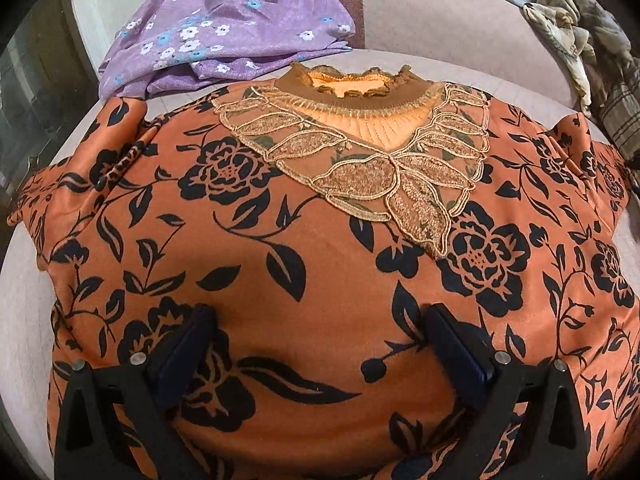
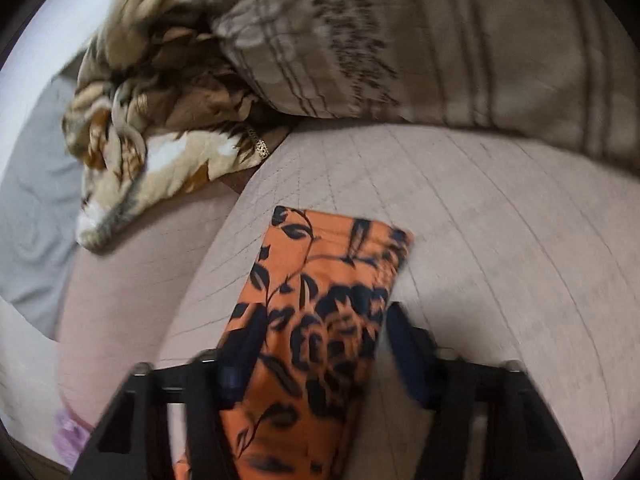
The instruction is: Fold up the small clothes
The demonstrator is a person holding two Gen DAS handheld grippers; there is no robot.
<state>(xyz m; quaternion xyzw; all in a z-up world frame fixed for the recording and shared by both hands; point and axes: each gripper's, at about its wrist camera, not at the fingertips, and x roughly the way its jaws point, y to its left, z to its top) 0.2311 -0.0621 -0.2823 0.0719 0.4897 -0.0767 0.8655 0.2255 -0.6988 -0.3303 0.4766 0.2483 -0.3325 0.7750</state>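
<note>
Surface: pale pinkish quilted sofa cushion (image 1: 24, 320) carries everything; call it a sofa seat, not a worktop.
Background: crumpled purple floral garment (image 1: 224, 28) at the upper left of the left wrist view, a brown-and-cream patterned cloth heap (image 2: 152, 112) at the upper left of the right wrist view, and a striped brown pillow (image 2: 440, 40) across the top.
Task garment: orange satin blouse with black rose print and lace collar (image 1: 320, 208) lies spread flat, front up, neckline toward the top of the frame.
Left tool (image 1: 320, 336): your jaws stand wide apart over the lower body of the blouse, holding nothing.
Right tool (image 2: 316, 344): your jaws are partly closed with the blouse's sleeve (image 2: 320, 300) lying between them; blur hides whether the pads press it, so a grip cannot be confirmed.
Risk: the slippery satin could slide out if you pinch only the sleeve's edge.
Risk: dragging the sleeve fast may wrinkle the flattened body or shift the collar.
</note>
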